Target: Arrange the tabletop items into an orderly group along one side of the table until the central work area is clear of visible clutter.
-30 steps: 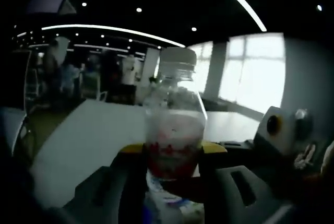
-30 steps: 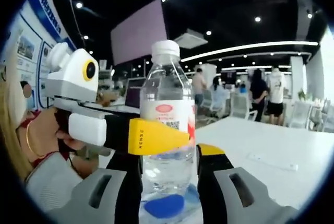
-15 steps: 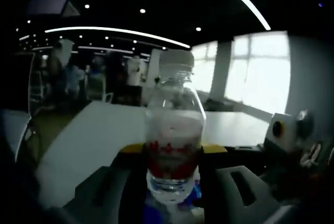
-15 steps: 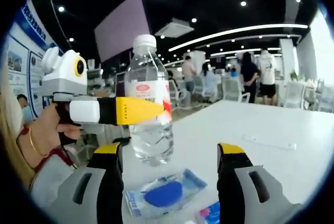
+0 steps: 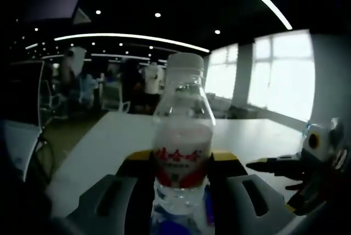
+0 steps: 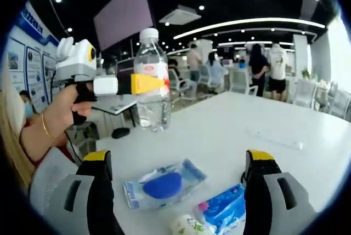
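Room: open office with ceiling lights and bright windows; several people stand far behind the table point(image 6: 230, 131), which is white.
Bottle: one clear bottle point(image 6: 152, 84), white cap, red label, upright, with its base on or just above the table's far-left corner in the right gripper view; contact cannot be told. In the left gripper view it stands between that gripper's jaws.
Left gripper: the left gripper point(image 6: 143, 84) has its yellow-tipped jaws closed on the bottle at label height. The mid-body hold probably serves to keep the bottle upright while it is placed at the table's side.
Hand: one hand point(image 6: 61, 112), with a bracelet at the wrist, holds the left gripper's handle, left of the bottle.
Right gripper: the right gripper point(image 6: 178, 161) has its jaws spread wide and holds nothing. It sits nearer the camera than the bottle, well apart from it, over the packets.
Packets: one clear pouch point(image 6: 164, 183) with a blue piece inside lies flat, nearer than the bottle; one blue tissue pack point(image 6: 224, 210) lies just right of the pouch; one small pale item point(image 6: 186, 225), too cropped to name, lies beside the pack.
Strip: one thin white strip point(image 6: 274, 138) lies right of the bottle, well apart.
Count: five loose things in sight.
Judgement: the bottle looks nearly placed; the packets lying mid-table likely need moving toward it next.
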{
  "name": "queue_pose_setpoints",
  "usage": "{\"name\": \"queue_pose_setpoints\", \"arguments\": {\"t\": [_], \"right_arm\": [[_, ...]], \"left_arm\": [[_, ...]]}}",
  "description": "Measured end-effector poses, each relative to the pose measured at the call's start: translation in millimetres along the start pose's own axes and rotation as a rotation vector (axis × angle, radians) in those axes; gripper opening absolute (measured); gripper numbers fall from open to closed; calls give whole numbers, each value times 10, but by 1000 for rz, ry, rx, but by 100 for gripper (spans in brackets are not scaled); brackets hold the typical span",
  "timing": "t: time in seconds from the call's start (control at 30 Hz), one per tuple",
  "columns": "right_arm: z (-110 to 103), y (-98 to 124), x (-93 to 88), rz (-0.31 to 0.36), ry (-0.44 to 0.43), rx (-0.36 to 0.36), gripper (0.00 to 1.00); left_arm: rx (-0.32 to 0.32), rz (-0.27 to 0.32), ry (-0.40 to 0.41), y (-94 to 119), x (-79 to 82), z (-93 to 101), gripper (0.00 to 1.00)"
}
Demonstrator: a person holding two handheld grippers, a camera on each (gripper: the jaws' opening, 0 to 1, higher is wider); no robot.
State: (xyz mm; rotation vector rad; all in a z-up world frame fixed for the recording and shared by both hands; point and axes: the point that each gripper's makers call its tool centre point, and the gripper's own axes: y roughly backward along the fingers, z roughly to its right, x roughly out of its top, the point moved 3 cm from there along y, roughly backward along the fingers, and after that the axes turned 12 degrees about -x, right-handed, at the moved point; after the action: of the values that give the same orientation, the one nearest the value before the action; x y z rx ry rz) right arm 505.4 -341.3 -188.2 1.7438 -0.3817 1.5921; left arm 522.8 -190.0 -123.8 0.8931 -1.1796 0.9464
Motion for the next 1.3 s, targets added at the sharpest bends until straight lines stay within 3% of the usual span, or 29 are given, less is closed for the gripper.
{"name": "queue_pose_setpoints", "arguments": {"t": [0.27,0.8,1.07,1.3], "right_arm": [[141,106,-245,-58,-8,-41,100],[440,278,-759,-179,-121,-141,100],[467,221,-724,-174,-124,-151,99],[524,238,-793,-210,-97,-180,99]], "left_arm": [[48,-5,0,-88,-51,-271,35],[129,-46,-1,-373,-435,-828,35],[188,-43,-32,-618,-496,-1133,36],[219,-52,-41,-790,-623,-1368,35]]}}
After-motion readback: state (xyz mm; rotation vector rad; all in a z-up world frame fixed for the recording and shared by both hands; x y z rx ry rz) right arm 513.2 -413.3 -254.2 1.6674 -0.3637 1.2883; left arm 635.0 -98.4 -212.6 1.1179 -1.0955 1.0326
